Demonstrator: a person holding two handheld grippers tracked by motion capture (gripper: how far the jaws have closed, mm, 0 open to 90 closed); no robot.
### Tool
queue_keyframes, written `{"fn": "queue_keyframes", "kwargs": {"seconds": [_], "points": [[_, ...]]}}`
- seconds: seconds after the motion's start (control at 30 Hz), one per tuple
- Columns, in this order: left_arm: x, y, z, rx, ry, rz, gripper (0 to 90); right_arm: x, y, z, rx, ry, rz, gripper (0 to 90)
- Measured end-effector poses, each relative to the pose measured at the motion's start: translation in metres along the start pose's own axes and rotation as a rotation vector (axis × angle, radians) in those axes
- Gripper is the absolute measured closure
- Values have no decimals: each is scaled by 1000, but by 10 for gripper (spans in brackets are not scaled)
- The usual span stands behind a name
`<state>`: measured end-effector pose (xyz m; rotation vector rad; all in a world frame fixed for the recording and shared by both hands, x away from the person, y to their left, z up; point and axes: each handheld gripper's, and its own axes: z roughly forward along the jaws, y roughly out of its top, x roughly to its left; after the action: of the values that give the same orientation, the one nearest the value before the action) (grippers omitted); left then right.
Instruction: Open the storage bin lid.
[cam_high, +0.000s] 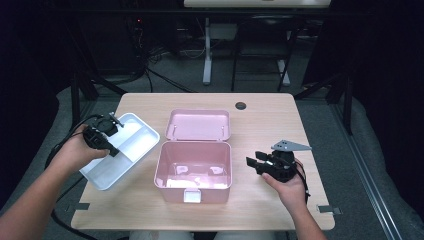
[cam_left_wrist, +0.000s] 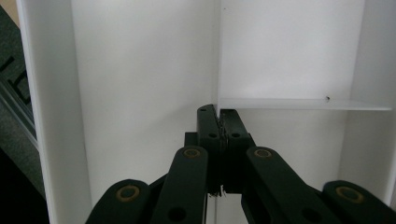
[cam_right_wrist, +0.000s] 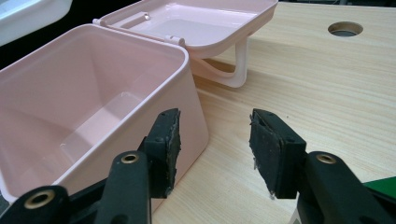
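Your left gripper (cam_high: 111, 131) is pinching the divider of the white tray (cam_high: 131, 150) while your right gripper (cam_high: 254, 162) is waiting open beside the pink box (cam_high: 193, 171).

You are working on a pale wood-grain table (cam_high: 260, 125) with a round cable hole (cam_high: 241, 105) near its far edge; no brand, label or writing is readable anywhere. The pink box is sitting at the table's middle, a glossy moulded plastic tub with rounded corners, its hinged lid (cam_high: 198, 124) lying open flat behind it (a pale latch tab is showing on the front wall). The white tray is lying left of the box, smooth matte plastic with thin straight partitions. Your left jaws are closing tight on a thin partition wall (cam_left_wrist: 217, 56) inside the tray. Your right jaws are standing apart with nothing between them, their black pads (cam_right_wrist: 169, 142) looking rough and worn, just right of the box.
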<state>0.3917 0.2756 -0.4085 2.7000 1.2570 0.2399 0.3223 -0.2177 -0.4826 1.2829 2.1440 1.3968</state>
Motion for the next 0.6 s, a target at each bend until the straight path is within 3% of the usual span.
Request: {"fn": "queue_keyframes", "kwargs": {"seconds": [0.23,0.6], "points": [[5,-3,29,21,-10,-37,893,0,0,0,1,-1,3,519],[7,-6,90,46,-68,-99,893,0,-2,2,21,-5,-7,515]]}}
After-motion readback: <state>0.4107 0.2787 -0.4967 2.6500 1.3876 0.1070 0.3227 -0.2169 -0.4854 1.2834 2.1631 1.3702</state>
